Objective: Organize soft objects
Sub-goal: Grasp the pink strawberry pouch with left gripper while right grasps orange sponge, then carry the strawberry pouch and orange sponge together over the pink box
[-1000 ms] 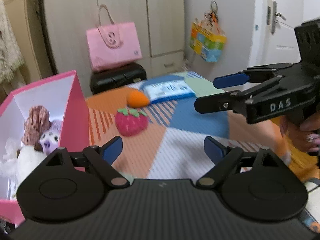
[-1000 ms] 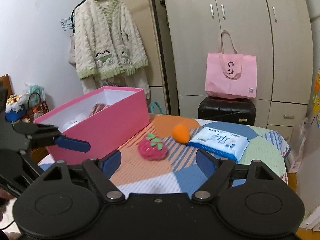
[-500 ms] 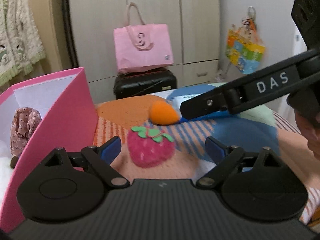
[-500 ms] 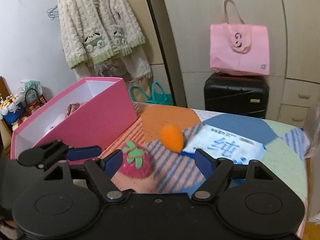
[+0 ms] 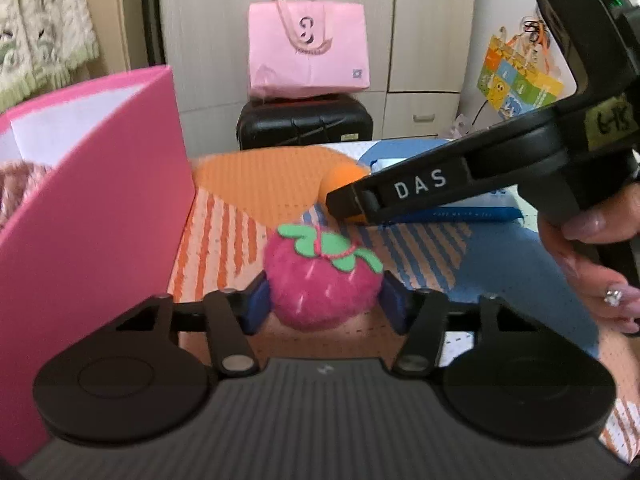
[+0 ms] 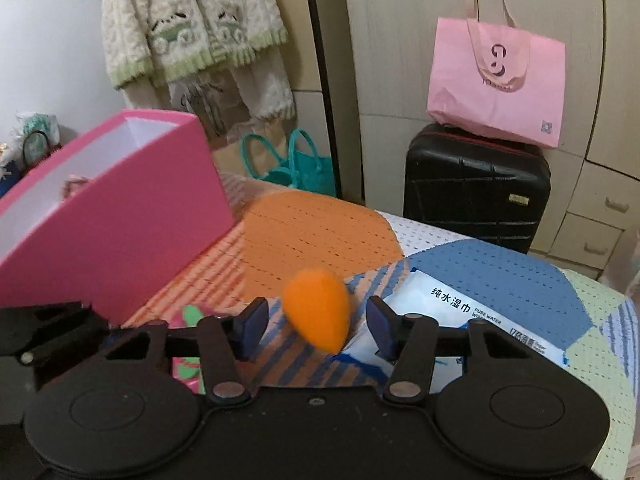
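Now closing: left claw (image 5: 324,306) squeezing plush strawberry (image 5: 322,282) at lower middle; right claw (image 6: 316,326) around orange plush (image 6: 318,308), not yet touching.

Left gripper (image 5: 324,306): brought down from above the table to the strawberry plush (image 5: 322,282), jaws narrowed and closing, pads at its sides. Right gripper (image 6: 316,326): carried forward to the orange plush (image 6: 318,308), jaws closing, pads not yet touching.

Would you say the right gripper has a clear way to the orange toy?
Probably yes: the right gripper already has the orange toy between its closing jaws, with nothing in the gaps on either side.
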Action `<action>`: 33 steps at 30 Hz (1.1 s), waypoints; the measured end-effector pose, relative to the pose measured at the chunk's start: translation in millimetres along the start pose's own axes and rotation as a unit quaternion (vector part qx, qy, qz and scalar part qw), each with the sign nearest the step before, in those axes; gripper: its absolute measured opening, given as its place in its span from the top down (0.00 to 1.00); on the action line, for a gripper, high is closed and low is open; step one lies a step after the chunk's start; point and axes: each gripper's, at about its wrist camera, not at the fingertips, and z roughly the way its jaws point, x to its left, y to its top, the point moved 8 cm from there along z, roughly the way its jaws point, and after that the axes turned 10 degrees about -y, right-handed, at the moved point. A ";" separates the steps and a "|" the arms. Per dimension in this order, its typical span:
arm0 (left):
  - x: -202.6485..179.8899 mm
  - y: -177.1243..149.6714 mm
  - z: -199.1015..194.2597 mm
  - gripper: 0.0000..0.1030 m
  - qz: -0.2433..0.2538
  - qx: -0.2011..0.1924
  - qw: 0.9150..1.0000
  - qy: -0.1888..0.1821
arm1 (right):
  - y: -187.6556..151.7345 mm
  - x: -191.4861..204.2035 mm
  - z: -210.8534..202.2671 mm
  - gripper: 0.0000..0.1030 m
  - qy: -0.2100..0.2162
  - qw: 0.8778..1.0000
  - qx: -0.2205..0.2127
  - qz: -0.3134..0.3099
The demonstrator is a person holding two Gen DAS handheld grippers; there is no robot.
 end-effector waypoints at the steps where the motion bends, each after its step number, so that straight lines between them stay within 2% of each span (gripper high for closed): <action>1: 0.9 -0.4 0.3 0.51 -0.002 -0.003 1.000 0.001 | 0.0 0.9 0.1 0.58 -0.002 1.000 -0.003 -0.007; 5: 1.1 -0.6 -1.8 0.56 -0.003 -0.007 1.000 -0.008 | -2.8 10.2 -5.2 0.60 0.014 0.999 -0.012 -0.031; 7: -0.3 0.4 -3.8 0.57 0.001 -0.009 1.000 -0.011 | -4.2 12.3 -7.0 0.60 0.001 0.999 -0.013 -0.034; 14: -1.9 0.4 -10.4 0.57 -0.003 -0.010 1.000 -0.021 | -6.3 17.4 -22.3 0.61 -0.003 0.999 -0.026 -0.031; 27: -6.2 -9.4 -28.3 0.57 -0.015 -0.004 0.999 -0.039 | -25.4 20.6 -54.8 0.61 -0.010 1.000 -0.016 0.007; 33: -13.3 -19.1 -50.6 0.57 -0.013 0.004 0.998 -0.056 | -38.9 25.5 -79.8 0.61 -0.009 0.999 -0.018 0.025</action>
